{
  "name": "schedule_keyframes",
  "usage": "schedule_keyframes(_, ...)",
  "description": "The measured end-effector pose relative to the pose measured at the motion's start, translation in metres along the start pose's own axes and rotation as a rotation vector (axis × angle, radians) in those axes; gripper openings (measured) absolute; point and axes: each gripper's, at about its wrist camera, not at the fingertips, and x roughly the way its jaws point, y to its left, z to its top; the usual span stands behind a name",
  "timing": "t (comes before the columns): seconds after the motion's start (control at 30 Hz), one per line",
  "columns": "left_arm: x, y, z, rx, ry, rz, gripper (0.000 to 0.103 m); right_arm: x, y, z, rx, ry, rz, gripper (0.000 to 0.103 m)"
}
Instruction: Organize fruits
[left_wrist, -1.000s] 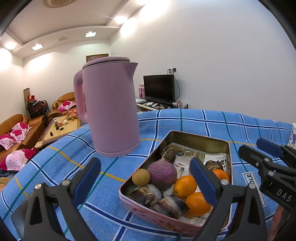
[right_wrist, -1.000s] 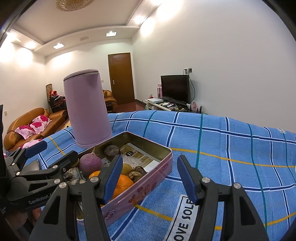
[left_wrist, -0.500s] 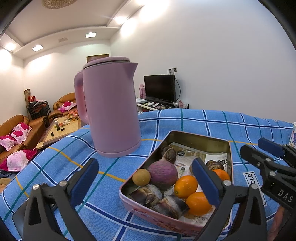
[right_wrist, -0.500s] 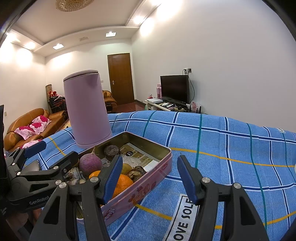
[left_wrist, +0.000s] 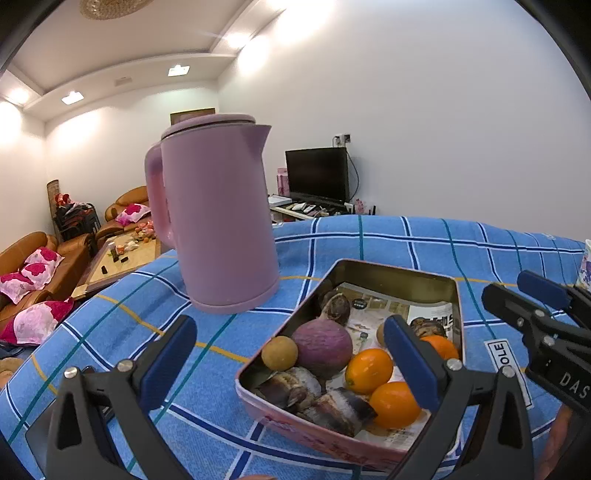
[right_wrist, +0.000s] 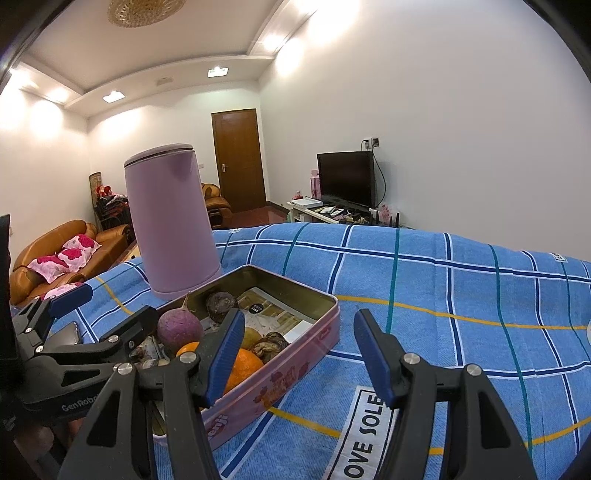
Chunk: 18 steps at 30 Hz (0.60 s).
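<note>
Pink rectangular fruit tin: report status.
Both hand-held grippers open, empty: left, right. Pink rectangular metal tin holds oranges, purple round fruit. Tall pink kettle behind.

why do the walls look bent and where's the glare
Both views are fisheye, so walls and ceiling curve, with black corners. Left wrist view: ceiling lights blow out above the kettle; tin is sharp. Right wrist view: same glare on the ceiling; cloth evenly lit.

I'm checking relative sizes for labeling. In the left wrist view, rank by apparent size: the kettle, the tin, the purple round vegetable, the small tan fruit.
1. Kettle
2. Tin
3. Purple round vegetable
4. Small tan fruit
</note>
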Motion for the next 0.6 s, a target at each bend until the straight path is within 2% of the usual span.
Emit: schedule_keyframes(0.6, 0.0026, 0.0005, -0.0014, -0.005, 0.007, 0.0, 0.103, -0.0026, 0.0018, -0.0008, 0.001, -0.002, 0.007, 0.063)
